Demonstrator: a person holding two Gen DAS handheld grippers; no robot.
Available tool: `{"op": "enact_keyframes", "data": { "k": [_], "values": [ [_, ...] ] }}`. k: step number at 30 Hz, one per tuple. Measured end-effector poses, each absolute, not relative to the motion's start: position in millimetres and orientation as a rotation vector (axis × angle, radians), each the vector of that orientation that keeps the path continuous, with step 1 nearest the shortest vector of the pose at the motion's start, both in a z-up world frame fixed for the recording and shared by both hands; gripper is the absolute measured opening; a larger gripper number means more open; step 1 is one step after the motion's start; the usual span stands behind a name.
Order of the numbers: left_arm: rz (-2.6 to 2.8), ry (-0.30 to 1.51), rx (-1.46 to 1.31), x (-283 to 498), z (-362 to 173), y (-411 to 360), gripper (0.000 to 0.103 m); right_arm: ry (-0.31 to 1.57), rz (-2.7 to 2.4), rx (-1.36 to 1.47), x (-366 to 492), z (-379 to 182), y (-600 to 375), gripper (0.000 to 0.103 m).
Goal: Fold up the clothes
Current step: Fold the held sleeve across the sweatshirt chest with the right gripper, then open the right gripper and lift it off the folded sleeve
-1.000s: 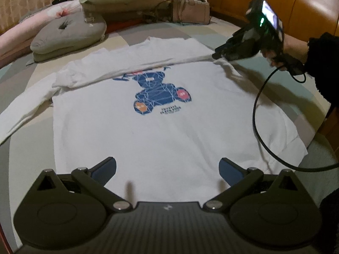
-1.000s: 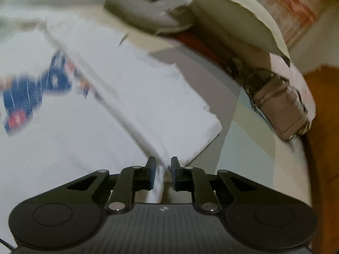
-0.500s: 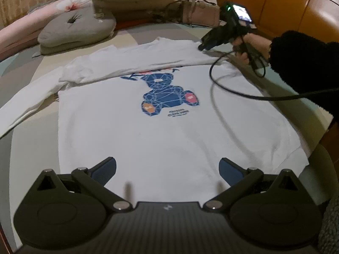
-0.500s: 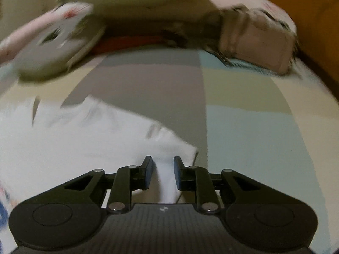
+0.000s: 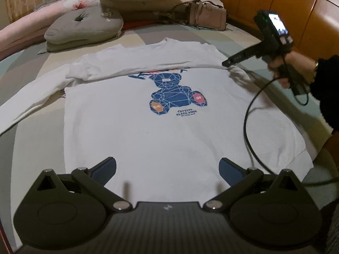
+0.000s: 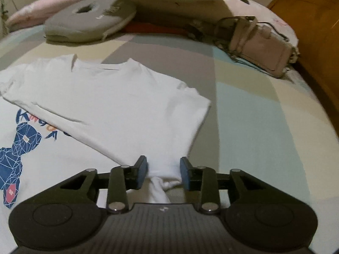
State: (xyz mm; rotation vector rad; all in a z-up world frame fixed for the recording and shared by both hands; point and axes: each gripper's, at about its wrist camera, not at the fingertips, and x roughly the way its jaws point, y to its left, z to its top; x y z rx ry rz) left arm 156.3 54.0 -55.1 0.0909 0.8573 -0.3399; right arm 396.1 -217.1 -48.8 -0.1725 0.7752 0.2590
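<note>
The white sweatshirt [image 5: 169,131] lies face up on the bed [image 6: 250,114], hem toward the left wrist camera and collar toward 12 o'clock; its long axis runs from 6 to 12 in that view. One sleeve [image 5: 148,63] is already laid across the chest, a band running from 9 to 3 just above the blue bear print [image 5: 175,97]; the other sleeve [image 5: 31,101] trails off toward 9 o'clock, unfolded.

The right gripper [image 6: 163,172] sits at the 3 o'clock shoulder fold; its fingers stand partly apart, with a bunched knot of white cloth between them, and whether the pads still grip it I cannot tell; the gap looks too wide for a firm hold.

The left gripper [image 5: 167,170] hovers over the hem at 6 o'clock, fingers spread wide, holding nothing.

The relation that matters: the trailing sleeve lies at 10 o'clock from the left gripper and on the far side of the shirt from the right one; so the left hand is the nearer for it.
</note>
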Motion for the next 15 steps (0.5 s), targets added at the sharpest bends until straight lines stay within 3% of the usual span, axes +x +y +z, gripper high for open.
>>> {"op": "enact_keyframes", "data": {
  "k": [8,13,15],
  "values": [
    [-0.286,0.851,0.064,154,-54,62,0.102,0.812,0.272,-0.210,385,-62,-186,0.047],
    [-0.266,0.872,0.057,152,-60,73,0.102,0.892,0.254,-0.165,388,-74,-186,0.067],
    [-0.258,0.877,0.057,153,-63,76,0.102,0.913,0.261,-0.184,381,-71,-187,0.069]
  ]
}}
